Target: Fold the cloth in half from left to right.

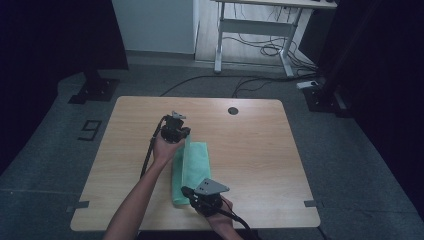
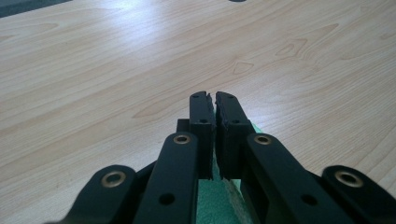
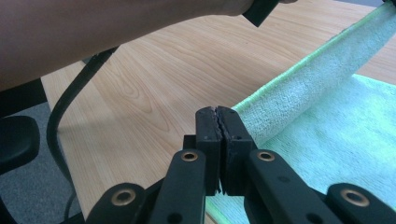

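1. The green towel lay near the middle of the wooden table, one long edge lifted and folded over.
2. The left gripper pinched its far corner; the right gripper pinched the near corner, both jaws closed on cloth.
3. Grey floor surrounded the table; a white desk frame and loose cables stood beyond, well apart.

Bare table lay open right of the green towel; the left forearm blocked the left side.
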